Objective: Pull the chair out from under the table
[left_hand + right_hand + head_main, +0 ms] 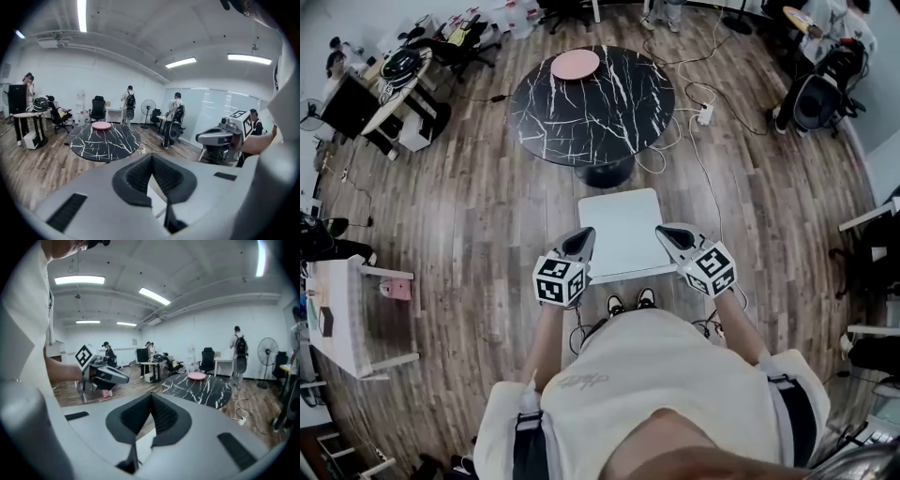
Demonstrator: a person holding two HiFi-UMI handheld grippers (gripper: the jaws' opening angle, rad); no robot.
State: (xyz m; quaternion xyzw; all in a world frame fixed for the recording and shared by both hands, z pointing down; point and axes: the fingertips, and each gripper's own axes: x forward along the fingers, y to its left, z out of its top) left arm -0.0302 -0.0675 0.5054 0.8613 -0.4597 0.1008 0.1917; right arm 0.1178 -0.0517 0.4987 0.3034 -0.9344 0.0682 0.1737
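The white chair (pixel 623 230) stands out on the wood floor, its seat just clear of the round black marble table (pixel 591 98), which carries a pink plate (pixel 575 64). My left gripper (pixel 584 236) hovers at the seat's left edge and my right gripper (pixel 667 232) at its right edge, both raised and pointing toward the table. In the left gripper view the left gripper (pixel 152 164) has its jaws shut with nothing between them. The right gripper (pixel 151 401) is likewise shut and empty in its own view. Each gripper sees the other: the right gripper (pixel 220 137) and the left gripper (pixel 105 373).
My feet (pixel 628 302) stand right behind the chair. A power strip (pixel 705 114) and cables lie on the floor right of the table. A white side table (pixel 337 314) is at the left. Desks, office chairs and several people line the far walls.
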